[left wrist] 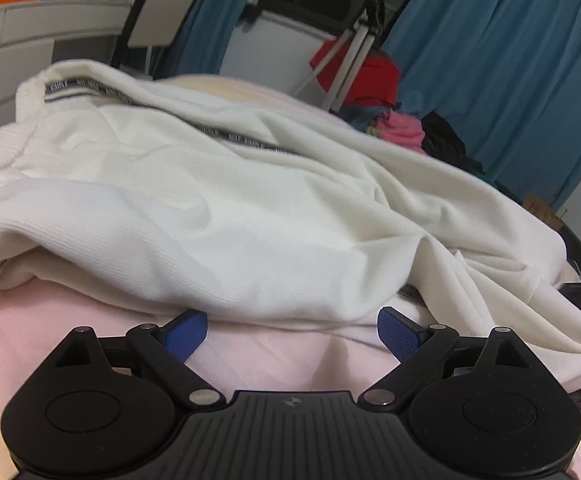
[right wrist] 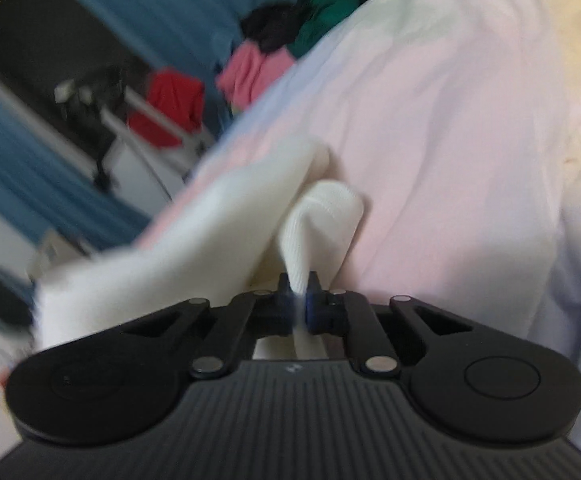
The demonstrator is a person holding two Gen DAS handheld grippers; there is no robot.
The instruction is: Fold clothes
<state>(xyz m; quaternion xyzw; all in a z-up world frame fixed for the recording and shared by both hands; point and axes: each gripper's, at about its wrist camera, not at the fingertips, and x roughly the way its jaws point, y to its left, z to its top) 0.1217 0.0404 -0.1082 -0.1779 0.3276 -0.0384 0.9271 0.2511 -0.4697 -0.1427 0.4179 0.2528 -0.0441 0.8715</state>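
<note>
The left gripper (left wrist: 292,330) sat with jaws spread wide, empty, before the white garment (left wrist: 250,208) on the pink bed (left wrist: 70,320); the right gripper (right wrist: 300,304) pinched its fabric.

Right wrist view motion-blurred throughout: the clothes pile (right wrist: 274,44) and tripod (right wrist: 102,120) lack detail. White garment (left wrist: 250,208) covers most of the pink bedsheet (left wrist: 70,320); lettering on its black trim (left wrist: 246,140) is illegible. Both gripper bodies are cropped at the bottom edge.

The right claw (right wrist: 299,294) pinches white garment (right wrist: 194,232) over pink sheet (right wrist: 430,140).
</note>
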